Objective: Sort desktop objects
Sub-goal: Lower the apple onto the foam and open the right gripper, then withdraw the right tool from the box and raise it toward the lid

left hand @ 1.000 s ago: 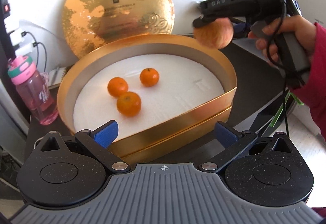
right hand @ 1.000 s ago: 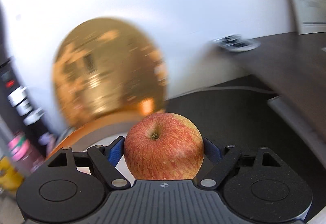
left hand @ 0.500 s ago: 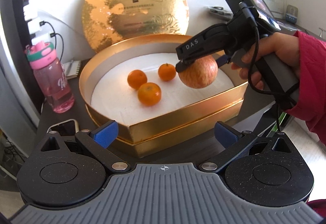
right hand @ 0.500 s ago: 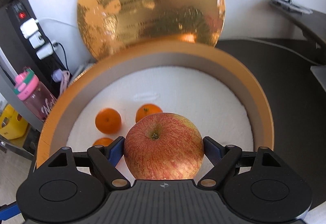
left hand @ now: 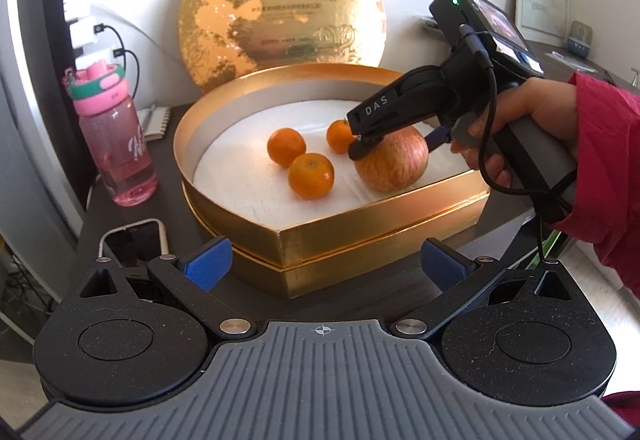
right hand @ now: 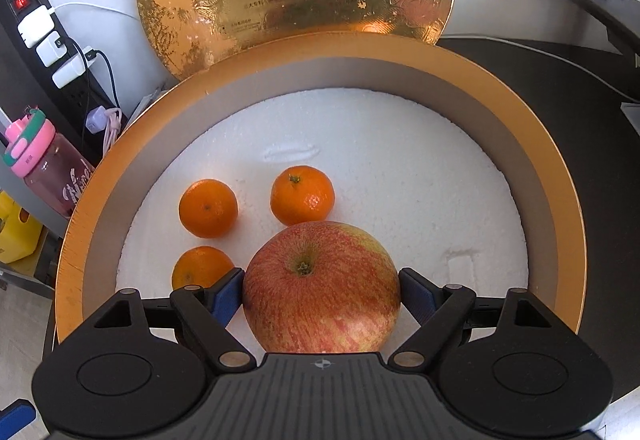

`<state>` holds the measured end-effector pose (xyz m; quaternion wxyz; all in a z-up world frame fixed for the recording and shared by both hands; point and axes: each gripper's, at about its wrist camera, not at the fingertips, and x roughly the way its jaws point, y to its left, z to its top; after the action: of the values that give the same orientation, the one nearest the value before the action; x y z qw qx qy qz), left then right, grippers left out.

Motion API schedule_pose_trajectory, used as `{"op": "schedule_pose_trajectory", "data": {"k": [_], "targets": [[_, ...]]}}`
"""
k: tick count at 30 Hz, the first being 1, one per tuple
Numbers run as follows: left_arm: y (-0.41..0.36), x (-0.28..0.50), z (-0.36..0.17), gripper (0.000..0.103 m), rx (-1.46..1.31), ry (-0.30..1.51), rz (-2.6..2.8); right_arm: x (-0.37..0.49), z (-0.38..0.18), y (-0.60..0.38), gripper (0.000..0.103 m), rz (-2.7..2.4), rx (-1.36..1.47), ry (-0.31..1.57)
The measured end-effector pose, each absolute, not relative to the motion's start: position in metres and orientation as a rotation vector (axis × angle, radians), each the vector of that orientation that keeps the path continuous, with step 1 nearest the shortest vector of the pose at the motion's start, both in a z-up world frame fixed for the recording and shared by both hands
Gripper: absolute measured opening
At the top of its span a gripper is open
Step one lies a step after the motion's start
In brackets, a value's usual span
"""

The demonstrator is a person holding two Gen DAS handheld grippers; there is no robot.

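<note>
Bottle [left hand: 116, 143], pink, stands at far left on the desk [left hand: 400, 292], near the box but apart from it. Phone [left hand: 134, 240] lies flat just in front of it.

Left claw [left hand: 324, 264]: pads spread wide, nothing between them, hanging low in front of the box's near corner.

Box [left hand: 360, 236], gold, open; lid [left hand: 280, 3] propped upright behind it against the wall. White foam floor inside.

Three oranges on the foam, left of centre: one [right hand: 208, 207] at left, one [right hand: 302, 199] further back, one [right hand: 200, 268] nearest, partly behind the right claw's left pad in the right wrist view.

Apple [right hand: 320, 288]: inside the box, right of the oranges, clamped across its sides by the right claw [right hand: 322, 296]. In the left wrist view its underside looks at or just above the foam; contact cannot be confirmed.

Risks, judged:
- If the apple is not yet seated, letting go would drop it; being round, it could roll into the back orange, which sits just beside it.
- Left pad is close to the nearest orange; spreading the pads could nudge it.
- Pulling back low could catch the near wall of the box and shift it on the desk.
- Pressing down could dent the foam.
</note>
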<state>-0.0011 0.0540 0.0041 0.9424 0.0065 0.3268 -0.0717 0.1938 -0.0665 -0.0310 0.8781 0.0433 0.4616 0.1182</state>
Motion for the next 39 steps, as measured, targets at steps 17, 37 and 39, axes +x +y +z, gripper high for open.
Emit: {"op": "schedule_pose_trajectory", "data": {"k": [17,37,39], "targets": [[0.047,-0.006,0.010,0.103,0.017,0.676,-0.121,0.128,0.013,-0.080,0.089,0.235,0.106,0.679],[0.032,-0.015,0.015,0.103,0.041,0.676,-0.137,0.051,0.026,-0.080,0.094,0.356,0.142,0.584],[0.032,-0.016,0.015,0.103,0.043,0.673,-0.136,0.051,0.024,-0.081,0.094,0.357,0.149,0.591]]}}
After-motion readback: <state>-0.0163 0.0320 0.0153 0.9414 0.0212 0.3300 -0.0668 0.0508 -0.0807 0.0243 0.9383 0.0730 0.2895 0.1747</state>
